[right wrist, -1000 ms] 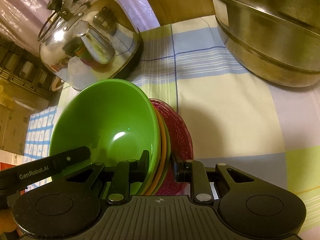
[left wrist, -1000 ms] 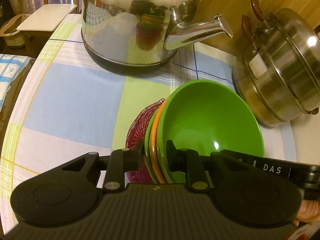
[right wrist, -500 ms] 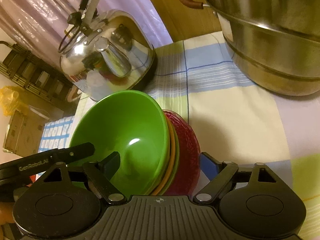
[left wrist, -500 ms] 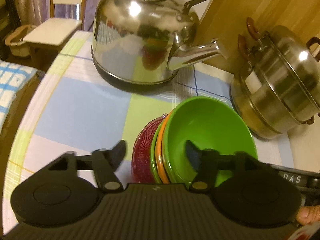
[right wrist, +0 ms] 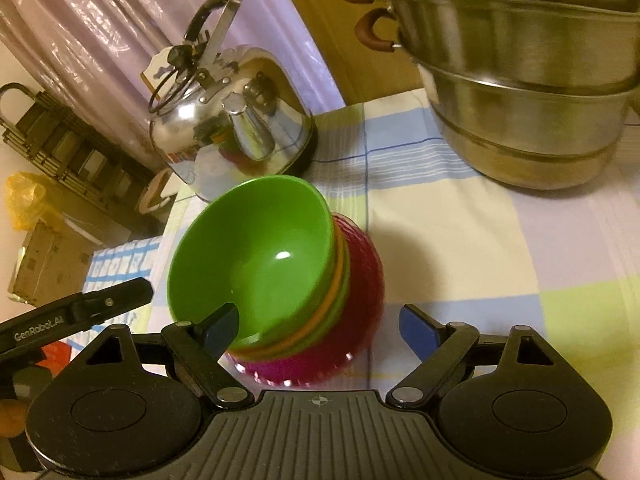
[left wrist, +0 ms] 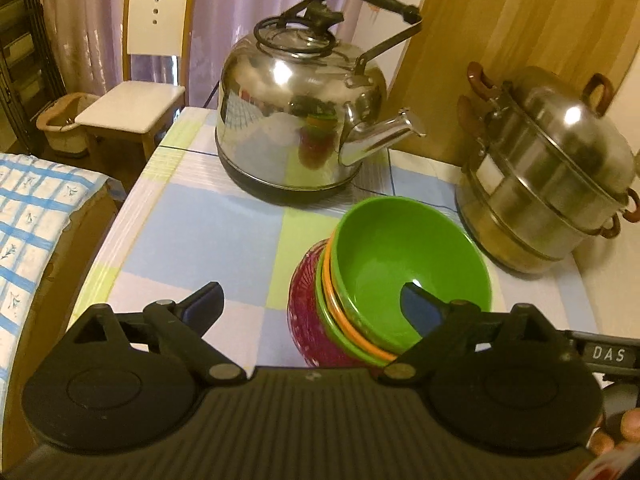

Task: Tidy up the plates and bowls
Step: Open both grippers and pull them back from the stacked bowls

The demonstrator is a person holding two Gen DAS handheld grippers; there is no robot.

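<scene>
Both grippers were clamped on the stack rims 1 s ago; now both are spread wide and backed off, nothing held. Left gripper: jaws fully apart, its right fingertip hangs over the near rim of the top green bowl, contact can't be confirmed from this angle. Right gripper: jaws released too, left fingertip overlaps the green bowl's near rim, right fingertip clear over the cloth.

Stack sits on the checked tablecloth, roughly mid-table toward the near edge: green bowl on top, orange rim under it, a second green rim below, red patterned bowl at the bottom. Stack leans a bit in both views, may be fisheye. It looks to be in the same spot as before, only seen from farther back.

Around: big steel kettle toward the far edge, spout pointing at the steamer pot near the far right corner; both stand apart from the stack. White chair beyond the far left corner, blue check fabric off the left edge. Right gripper's arm marked DAS pokes into the left view at lower right. Nothing sits betw. jaws and stack.
</scene>
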